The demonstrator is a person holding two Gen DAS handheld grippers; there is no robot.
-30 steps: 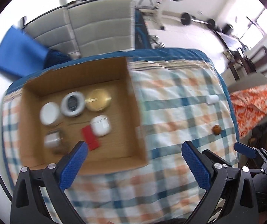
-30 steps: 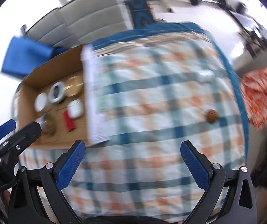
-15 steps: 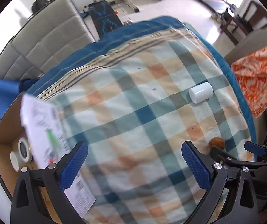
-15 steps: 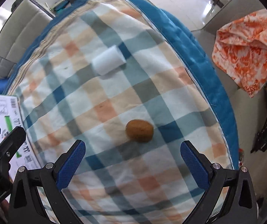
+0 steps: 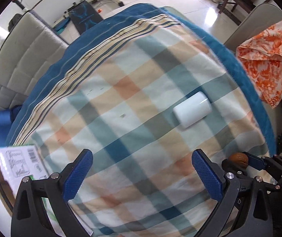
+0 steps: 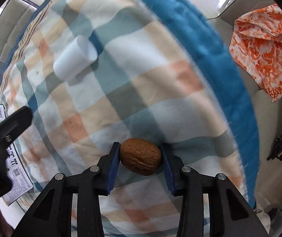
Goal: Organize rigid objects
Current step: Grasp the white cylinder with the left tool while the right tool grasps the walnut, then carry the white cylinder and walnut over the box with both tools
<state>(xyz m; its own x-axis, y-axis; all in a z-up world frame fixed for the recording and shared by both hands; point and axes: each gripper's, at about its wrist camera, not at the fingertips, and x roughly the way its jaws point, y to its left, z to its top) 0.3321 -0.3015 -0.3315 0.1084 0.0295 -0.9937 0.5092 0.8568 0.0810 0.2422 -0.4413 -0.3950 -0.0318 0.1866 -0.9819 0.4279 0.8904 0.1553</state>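
A brown walnut [image 6: 140, 159] lies on the checked cloth; my right gripper [image 6: 140, 158] is shut on it, one blue pad at each end. The walnut also shows in the left wrist view [image 5: 239, 159], between the right gripper's fingers [image 5: 256, 161]. A white cylindrical container [image 5: 192, 109] lies on its side on the cloth; it also shows in the right wrist view [image 6: 74, 58]. My left gripper [image 5: 141, 174] is open and empty above the cloth, short of the white container. The cardboard box's flap with a printed label [image 5: 20, 163] shows at lower left.
The checked cloth [image 5: 121, 102] covers a table with a blue blanket edge [image 6: 196, 39]. An orange patterned cloth [image 5: 269, 59] lies on a chair at right. A grey padded sofa [image 5: 18, 59] stands beyond. The left gripper's finger [image 6: 8, 122] shows at left in the right wrist view.
Both grippers swung right, away from the box. My right gripper closed in on the walnut and shut on it. My left gripper came nearer the white container.
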